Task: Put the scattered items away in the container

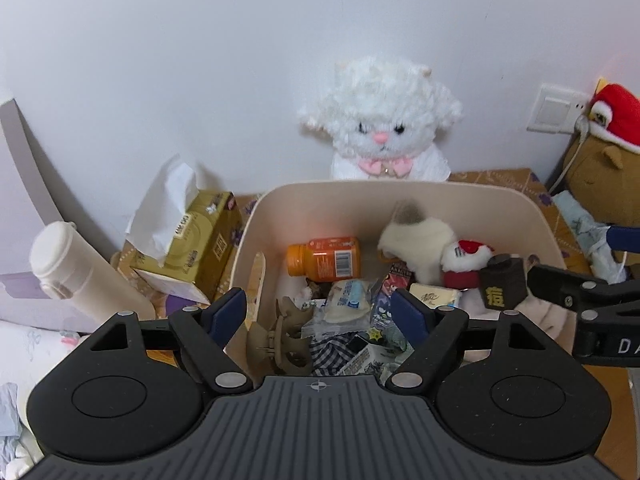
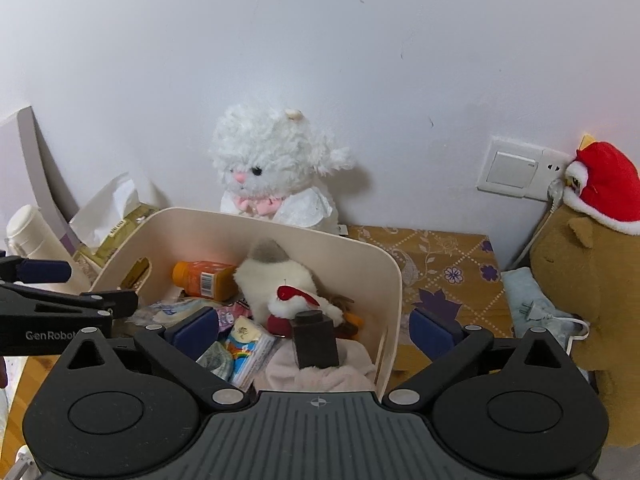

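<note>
Cream plastic container [image 2: 394, 280] holds fluffy plush [image 2: 280, 280], ribbed orange bottle [image 2: 204, 280].

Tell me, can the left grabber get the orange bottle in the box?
Probably yes. The left gripper is open above the bin, and the orange bottle lies on its side ahead with nothing covering it.
</note>
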Demonstrator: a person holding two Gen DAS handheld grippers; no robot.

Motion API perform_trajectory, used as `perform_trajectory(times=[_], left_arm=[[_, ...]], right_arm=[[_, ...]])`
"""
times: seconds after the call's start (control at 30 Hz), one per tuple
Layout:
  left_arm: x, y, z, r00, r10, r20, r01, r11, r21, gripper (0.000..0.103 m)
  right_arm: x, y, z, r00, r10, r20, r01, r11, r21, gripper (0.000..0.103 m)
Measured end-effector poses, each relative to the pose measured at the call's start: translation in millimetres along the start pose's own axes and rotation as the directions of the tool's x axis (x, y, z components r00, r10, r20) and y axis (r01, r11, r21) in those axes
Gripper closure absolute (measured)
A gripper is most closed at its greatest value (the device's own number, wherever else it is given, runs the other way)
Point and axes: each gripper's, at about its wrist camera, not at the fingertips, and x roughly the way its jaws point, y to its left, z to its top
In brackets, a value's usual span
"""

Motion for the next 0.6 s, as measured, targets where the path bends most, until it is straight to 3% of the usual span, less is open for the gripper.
perform_trajectory(times=[0.6], left_arm=[[-82.0, 5.2, -27.9, 0.996, -0.003, 0.086, 0.004, 1.000, -0.017, 0.020]], right_arm=[[-85.0, 4.4, -24.6, 0.996, 0.018, 0.083, -0.022, 0.999, 0.044, 0.000]])
